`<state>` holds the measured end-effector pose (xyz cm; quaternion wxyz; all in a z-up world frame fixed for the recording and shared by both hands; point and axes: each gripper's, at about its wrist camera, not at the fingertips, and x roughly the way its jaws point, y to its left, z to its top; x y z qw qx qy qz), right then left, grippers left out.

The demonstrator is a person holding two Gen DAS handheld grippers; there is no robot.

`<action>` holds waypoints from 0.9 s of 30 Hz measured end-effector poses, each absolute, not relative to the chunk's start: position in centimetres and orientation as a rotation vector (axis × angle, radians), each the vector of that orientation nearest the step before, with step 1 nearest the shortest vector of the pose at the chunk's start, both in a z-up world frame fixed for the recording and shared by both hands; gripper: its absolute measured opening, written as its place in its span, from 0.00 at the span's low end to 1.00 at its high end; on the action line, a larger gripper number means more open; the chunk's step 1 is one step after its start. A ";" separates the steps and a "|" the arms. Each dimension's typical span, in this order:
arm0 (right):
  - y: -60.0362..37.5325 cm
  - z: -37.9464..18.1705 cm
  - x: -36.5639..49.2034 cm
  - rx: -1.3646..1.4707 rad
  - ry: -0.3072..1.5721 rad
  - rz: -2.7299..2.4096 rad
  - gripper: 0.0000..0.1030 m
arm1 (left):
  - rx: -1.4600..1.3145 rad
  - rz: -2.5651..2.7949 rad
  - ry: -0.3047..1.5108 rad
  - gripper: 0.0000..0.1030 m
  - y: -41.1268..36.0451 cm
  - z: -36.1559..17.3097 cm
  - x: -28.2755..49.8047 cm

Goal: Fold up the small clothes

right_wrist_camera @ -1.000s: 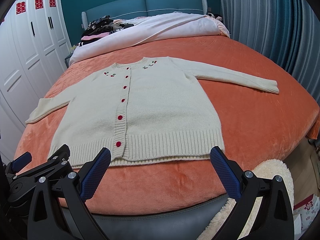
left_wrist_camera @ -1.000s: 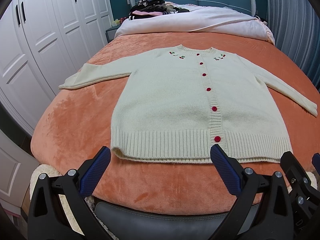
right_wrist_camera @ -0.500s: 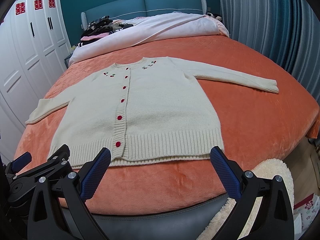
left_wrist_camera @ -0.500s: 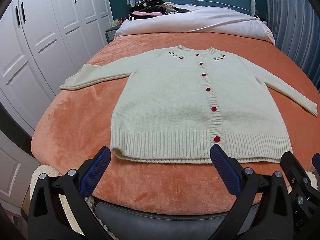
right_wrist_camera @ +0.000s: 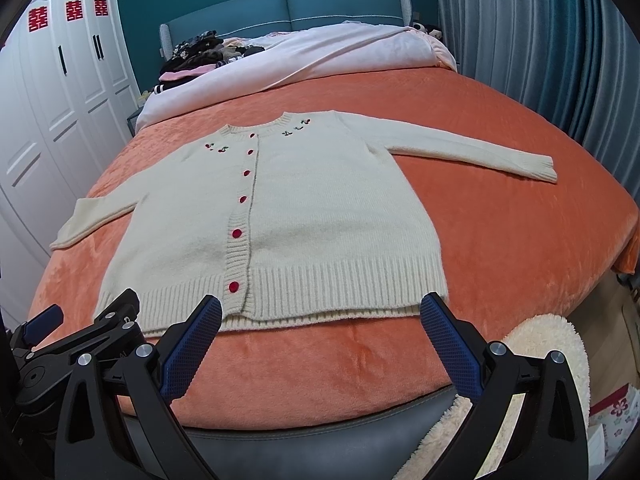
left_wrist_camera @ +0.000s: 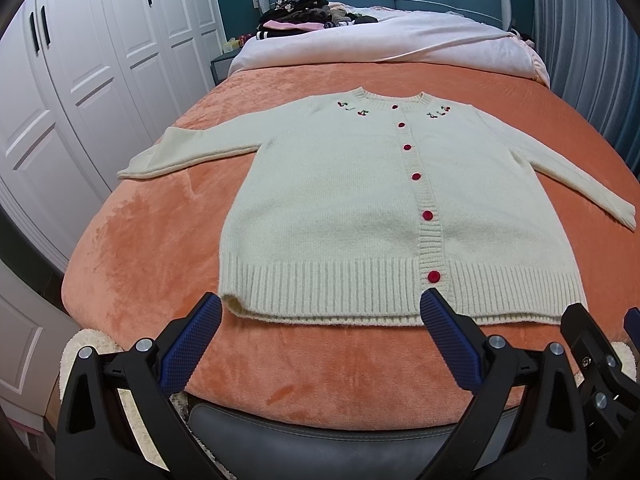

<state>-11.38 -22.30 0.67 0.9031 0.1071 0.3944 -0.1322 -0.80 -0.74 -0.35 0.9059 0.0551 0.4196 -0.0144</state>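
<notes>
left wrist view shows a cream knitted cardigan with red buttons (left_wrist_camera: 344, 216) lying flat and face up on an orange plush bedspread (left_wrist_camera: 152, 264), buttoned down the front, with small cherry embroidery (left_wrist_camera: 352, 109) on both sides of the ribbed neckline. both sleeves are spread outward, one toward the white panelled wardrobe (left_wrist_camera: 80, 80), the other toward the grey-blue curtains (left_wrist_camera: 592, 48). the ribbed hem lies near the foot edge of the bed, just beyond the left gripper (left_wrist_camera: 320, 312), whose blue textured pads (left_wrist_camera: 192, 344) stand wide apart with nothing between them, hovering over the bare orange strip short of the hem. at the right edge of this view part of the right gripper's black frame shows. right wrist view gives the same cardigan (right_wrist_camera: 288, 216) from the other side: the right gripper (right_wrist_camera: 320, 312) also has its blue pads (right_wrist_camera: 452, 344) spread wide and holding nothing, close to the hem but apart from it. the left gripper's black body sits low at the left there. farther up the bed a pale pink-white duvet (right_wrist_camera: 320, 56) lies bunched before the teal padded headboard (right_wrist_camera: 288, 12), with a pile of dark clothes (right_wrist_camera: 196, 56) beside it. a fluffy cream rug (right_wrist_camera: 540, 360) lies on the floor by the bed corner.
</notes>
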 end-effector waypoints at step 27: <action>-67.7 -10.7 -0.8 0.997 0.600 -0.664 0.91 | -0.197 -0.156 1.034 0.95 0.0 -6.1 6.5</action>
